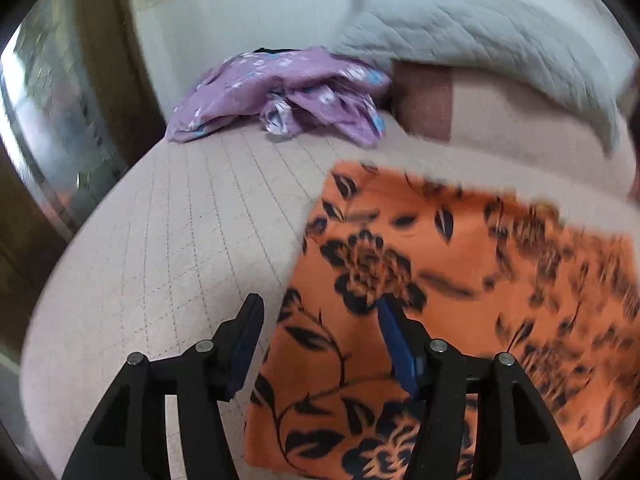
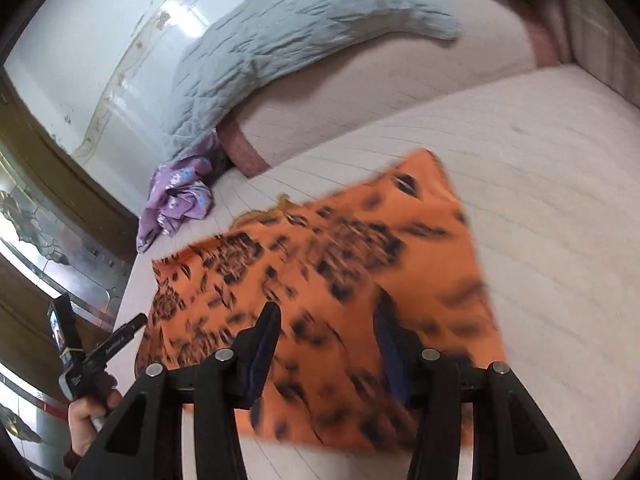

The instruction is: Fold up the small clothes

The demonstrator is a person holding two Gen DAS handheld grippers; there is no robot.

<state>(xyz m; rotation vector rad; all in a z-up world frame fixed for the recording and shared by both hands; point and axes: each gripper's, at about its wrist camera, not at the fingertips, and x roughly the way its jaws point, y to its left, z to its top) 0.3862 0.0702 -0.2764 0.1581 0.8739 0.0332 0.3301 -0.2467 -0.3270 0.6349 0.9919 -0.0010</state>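
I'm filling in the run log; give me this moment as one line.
stage: fold start | left gripper: open, at orange floral garment edge | right gripper: open, over it | purple garment: crumpled, waiting

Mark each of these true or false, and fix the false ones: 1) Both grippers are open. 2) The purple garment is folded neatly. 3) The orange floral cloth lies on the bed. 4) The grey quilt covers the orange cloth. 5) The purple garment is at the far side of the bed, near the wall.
1) True: the left gripper and the right gripper both have their jaws spread, with nothing between them.
2) False: the purple garment lies crumpled in a heap.
3) True: the orange floral cloth is spread on the bed.
4) False: the grey quilt lies apart, behind it.
5) True.
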